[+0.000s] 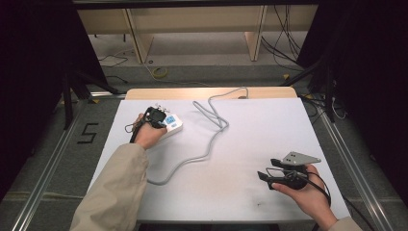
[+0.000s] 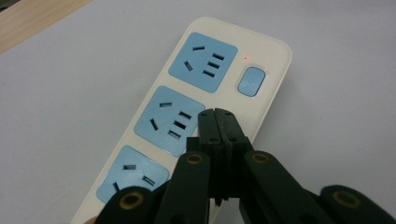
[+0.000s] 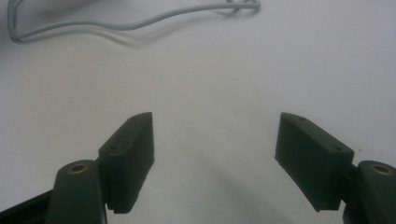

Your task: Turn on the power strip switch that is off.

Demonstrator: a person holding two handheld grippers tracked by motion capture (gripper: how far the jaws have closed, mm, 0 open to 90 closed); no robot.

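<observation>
I hold the left gripper [image 2: 218,122], fingers pressed together, over the power strip [image 2: 196,109] near the table's [image 1: 269,125] far-left corner, short of its blue switch [image 2: 251,81]. Red indicator lit. Right gripper [image 3: 215,156], fingers spread, idles near the right edge. Switch press apparently pending.

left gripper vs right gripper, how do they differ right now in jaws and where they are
The black left gripper has its jaws pressed together, tips over the cream power strip with blue sockets; the black right gripper has its jaws spread wide over bare white table. In the high view the left gripper sits at the far left by the strip, the right gripper near the front right edge. Both are hand-held and grip nothing.
</observation>
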